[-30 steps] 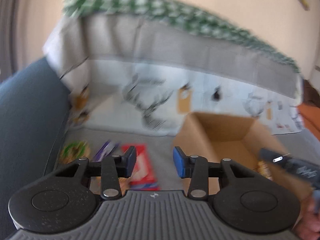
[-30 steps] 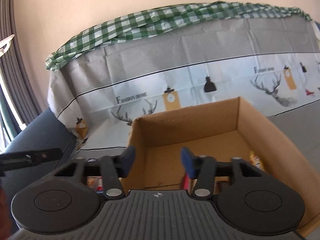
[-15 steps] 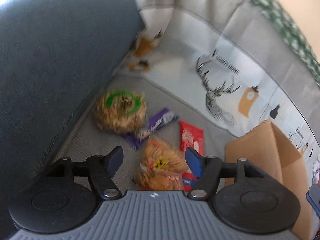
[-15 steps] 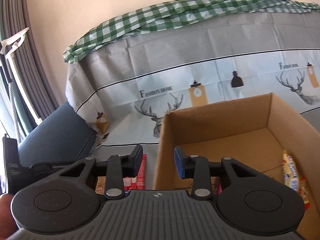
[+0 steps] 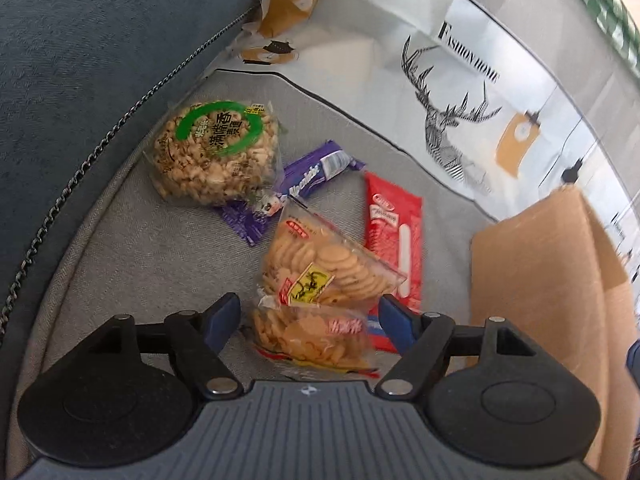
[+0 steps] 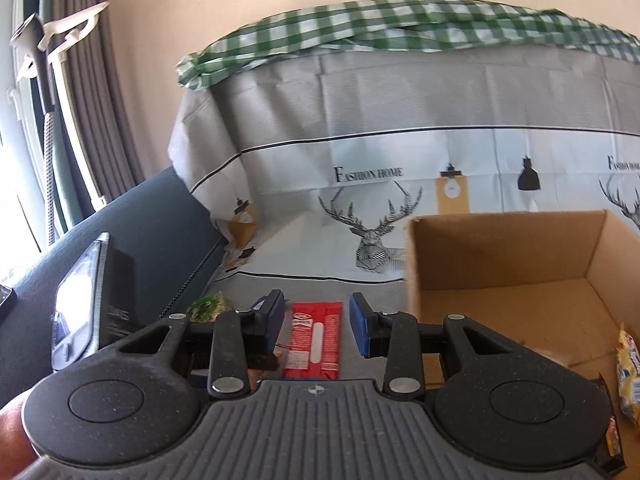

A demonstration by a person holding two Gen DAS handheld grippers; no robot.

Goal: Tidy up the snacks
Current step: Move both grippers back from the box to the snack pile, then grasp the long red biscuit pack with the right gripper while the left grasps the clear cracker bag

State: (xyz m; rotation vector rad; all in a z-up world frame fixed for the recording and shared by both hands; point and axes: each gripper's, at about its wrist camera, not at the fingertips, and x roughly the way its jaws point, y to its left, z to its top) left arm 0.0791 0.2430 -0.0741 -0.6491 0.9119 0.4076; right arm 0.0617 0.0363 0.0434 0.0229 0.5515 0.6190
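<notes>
Several snacks lie on the grey seat in the left wrist view: a round puffed snack with a green ring (image 5: 216,156), a purple bar (image 5: 304,184), a red packet (image 5: 394,232) and a clear bag of round crackers (image 5: 320,272). My left gripper (image 5: 308,316) points down over the cracker bag. Its jaws are opening, one on each side of the bag's near end, and the pads do not press it. My right gripper (image 6: 316,324) hovers left of the cardboard box (image 6: 500,248) above the red packet (image 6: 316,340). Its jaws are narrowly apart, opening slightly, with nothing between them.
A yellow snack (image 6: 628,364) lies in the box. A dark blue cushion (image 5: 80,60) bounds the seat on the left. A deer-print cloth (image 6: 380,184) hangs behind, under a green checked cloth (image 6: 400,28). The left gripper's body (image 6: 92,304) is beside my right one.
The left gripper tipped down from facing the backrest onto the snacks, and its jaws spread wide. The right gripper slid left from the box to above the red packet, its jaws narrower than before.
</notes>
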